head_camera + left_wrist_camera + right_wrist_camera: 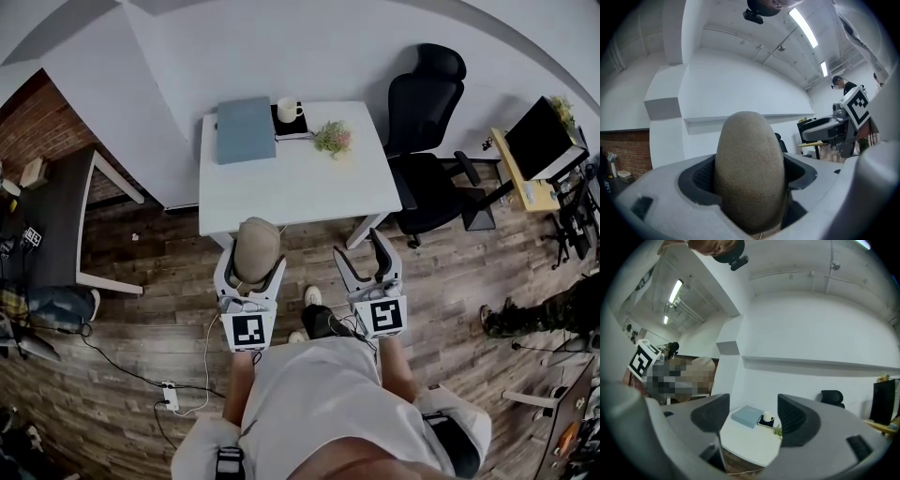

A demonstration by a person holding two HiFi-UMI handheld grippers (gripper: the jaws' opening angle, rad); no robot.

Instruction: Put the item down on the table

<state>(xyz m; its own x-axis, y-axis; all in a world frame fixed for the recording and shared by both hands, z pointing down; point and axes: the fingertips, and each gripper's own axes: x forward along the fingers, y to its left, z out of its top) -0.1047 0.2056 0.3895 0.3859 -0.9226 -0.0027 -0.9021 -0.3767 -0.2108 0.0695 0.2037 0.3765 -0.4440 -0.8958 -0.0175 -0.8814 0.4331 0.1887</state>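
Observation:
A tan, rounded cap-like item (255, 249) is clamped between the jaws of my left gripper (251, 261), held over the wooden floor just short of the white table (291, 183). In the left gripper view the tan item (749, 173) fills the gap of the left gripper (750, 192) and points up toward the white wall. My right gripper (367, 253) stands open and empty beside it, at the table's near edge. Through the open right gripper (752, 420) the white table (745, 441) shows below.
On the table's far side lie a blue book (246, 128), a white mug (289, 111) on a dark pad and a small plant (332, 138). A black office chair (427, 141) stands to the right and a dark table (56, 216) to the left. A power strip (171, 396) lies on the floor.

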